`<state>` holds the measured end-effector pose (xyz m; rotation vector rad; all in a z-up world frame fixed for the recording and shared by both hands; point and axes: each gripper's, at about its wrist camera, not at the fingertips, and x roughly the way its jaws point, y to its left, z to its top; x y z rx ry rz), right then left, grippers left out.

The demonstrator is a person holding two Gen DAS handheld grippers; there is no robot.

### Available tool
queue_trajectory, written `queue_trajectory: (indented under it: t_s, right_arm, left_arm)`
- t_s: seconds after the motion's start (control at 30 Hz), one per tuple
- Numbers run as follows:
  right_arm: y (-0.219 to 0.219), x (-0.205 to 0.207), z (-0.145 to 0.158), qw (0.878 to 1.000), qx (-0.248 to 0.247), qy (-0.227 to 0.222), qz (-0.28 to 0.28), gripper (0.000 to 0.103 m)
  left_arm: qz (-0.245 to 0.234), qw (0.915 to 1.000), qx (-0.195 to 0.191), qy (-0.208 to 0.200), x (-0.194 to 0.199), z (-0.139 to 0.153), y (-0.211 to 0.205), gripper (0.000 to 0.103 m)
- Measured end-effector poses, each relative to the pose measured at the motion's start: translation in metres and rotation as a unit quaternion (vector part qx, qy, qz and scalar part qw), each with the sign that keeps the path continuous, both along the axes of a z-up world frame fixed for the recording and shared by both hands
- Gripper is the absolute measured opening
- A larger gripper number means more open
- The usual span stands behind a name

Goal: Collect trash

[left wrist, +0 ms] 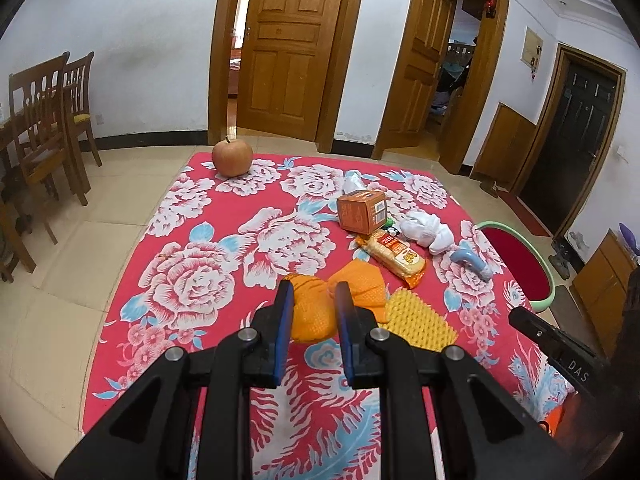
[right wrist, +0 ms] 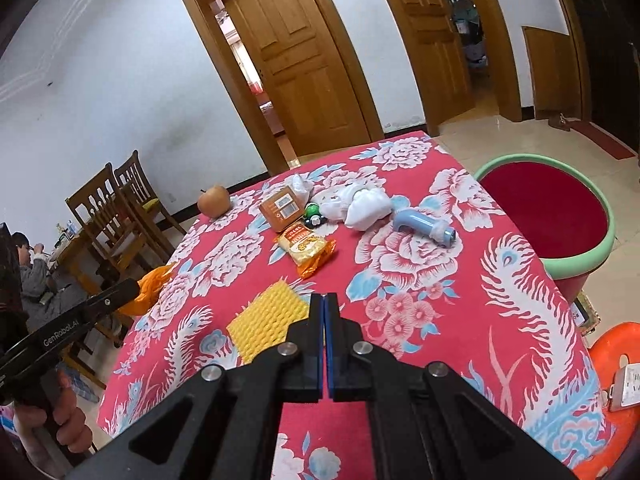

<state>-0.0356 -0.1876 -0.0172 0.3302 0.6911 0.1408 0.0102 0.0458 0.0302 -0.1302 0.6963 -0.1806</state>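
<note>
My left gripper (left wrist: 314, 286) is shut on a crumpled orange mesh wrapper (left wrist: 312, 314), which bulges out between and past its blue pads. In the right wrist view the same gripper (right wrist: 134, 286) holds the orange mesh wrapper (right wrist: 154, 282) by the table's left edge. My right gripper (right wrist: 325, 297) is shut with nothing between its pads, just right of a yellow bumpy foam sheet (right wrist: 266, 322). Farther back on the red floral tablecloth (left wrist: 200, 280) lie a snack packet (left wrist: 396, 254), an orange box (left wrist: 362, 212), a white cloth bundle (left wrist: 426, 230) and a blue curved tube (left wrist: 472, 260).
An apple (left wrist: 232, 158) stands at the far left corner of the table. A red tub with a green rim (right wrist: 516, 158) sits on the floor to the right, an orange stool (right wrist: 612, 344) nearer. Wooden chairs (left wrist: 44, 120) and a seated person (right wrist: 28, 276) are on the left.
</note>
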Motion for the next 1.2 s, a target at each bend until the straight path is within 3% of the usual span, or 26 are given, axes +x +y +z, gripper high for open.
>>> queue_trajectory:
  t_s: [0.17, 0.23, 0.3, 0.37, 0.6, 0.7, 0.83, 0.9, 1.0, 1.2]
  right_arm:
    - [0.008, 0.006, -0.006, 0.999, -0.001, 0.021, 0.024, 0.003]
    - [0.013, 0.011, -0.012, 0.999, 0.003, 0.033, 0.034, 0.008]
    - [0.017, 0.016, -0.021, 0.998, 0.005, 0.048, 0.039, 0.045]
    - [0.022, 0.02, -0.027, 0.997, 0.008, 0.055, 0.045, 0.058]
    - [0.039, 0.037, -0.051, 0.994, -0.017, 0.092, 0.054, 0.059]
    - [0.045, 0.039, -0.053, 0.994, -0.039, 0.087, 0.055, 0.061]
    - [0.054, 0.04, -0.054, 0.992, -0.074, 0.08, 0.057, 0.061]
    - [0.058, 0.039, -0.054, 0.991, -0.086, 0.076, 0.062, 0.038]
    - [0.06, 0.038, -0.053, 0.992, -0.071, 0.073, 0.077, 0.018]
    - [0.051, 0.028, -0.043, 0.995, -0.057, 0.053, 0.064, 0.014]
  left_arm:
    - [0.007, 1.0, -0.001, 0.0, -0.001, -0.001, 0.006, 0.02]
    - [0.011, 0.9999, 0.0, 0.002, 0.0, -0.003, 0.009, 0.02]
    - [0.016, 0.9999, 0.001, 0.007, 0.001, -0.006, 0.013, 0.02]
    - [0.019, 0.9998, 0.0, 0.011, 0.001, -0.009, 0.017, 0.02]
    - [0.024, 0.999, -0.004, 0.039, 0.001, -0.026, 0.029, 0.022]
    - [0.025, 0.9986, -0.003, 0.047, 0.0, -0.031, 0.031, 0.034]
    - [0.024, 0.9982, 0.004, 0.054, -0.001, -0.035, 0.029, 0.048]
    - [0.02, 0.9981, 0.008, 0.057, -0.002, -0.038, 0.027, 0.052]
    - [0.013, 0.9976, 0.011, 0.067, -0.003, -0.044, 0.022, 0.057]
    - [-0.002, 0.9956, 0.026, 0.09, -0.001, -0.06, 0.01, 0.057]
